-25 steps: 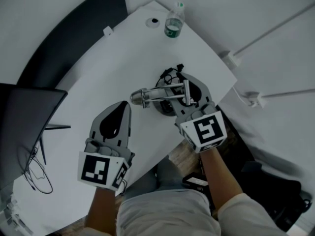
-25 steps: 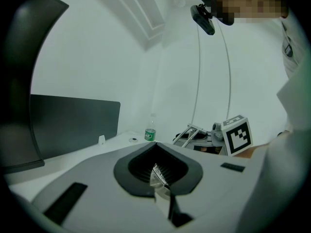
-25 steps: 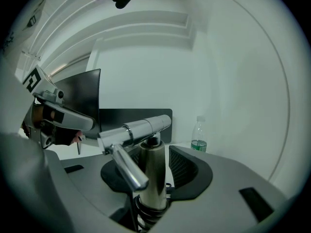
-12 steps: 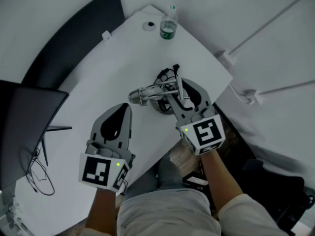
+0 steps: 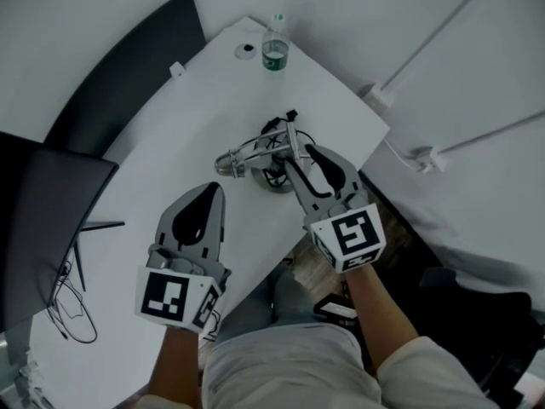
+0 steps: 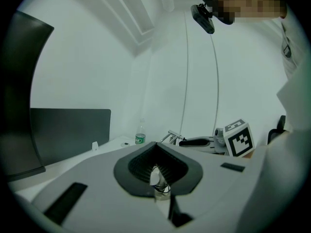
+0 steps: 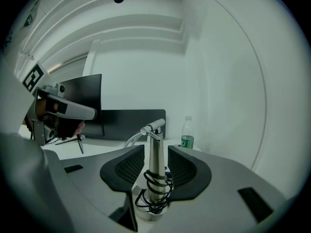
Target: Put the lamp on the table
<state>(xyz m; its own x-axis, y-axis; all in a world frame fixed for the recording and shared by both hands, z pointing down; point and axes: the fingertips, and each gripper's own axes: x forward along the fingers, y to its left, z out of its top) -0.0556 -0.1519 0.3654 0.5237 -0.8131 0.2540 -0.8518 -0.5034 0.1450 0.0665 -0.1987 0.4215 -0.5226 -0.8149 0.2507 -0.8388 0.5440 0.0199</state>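
The lamp [image 5: 271, 174] is a slim metal desk lamp with a round base and a black cord wound round its post. It stands upright on the white table [image 5: 196, 118], near the right edge. My right gripper [image 5: 300, 153] is open, with the post [image 7: 155, 164] between its pads and a gap on each side. The lamp's bent arm and head [image 5: 226, 164] reach left of the jaws. My left gripper [image 5: 209, 192] hovers shut and empty over the table, left of the lamp. From the left gripper view the lamp [image 6: 171, 136] shows far off.
A plastic water bottle [image 5: 274, 51] with a green label stands at the table's far corner beside a small round hole [image 5: 246, 49]. A dark screen [image 5: 43, 211] and loose cables [image 5: 64, 305] sit at the left. A dark panel [image 5: 128, 83] lines the table's far left edge.
The right gripper's jaws have spread off the lamp's post. The lamp stays standing on the table. The left gripper has not moved; the head view has shifted a little.
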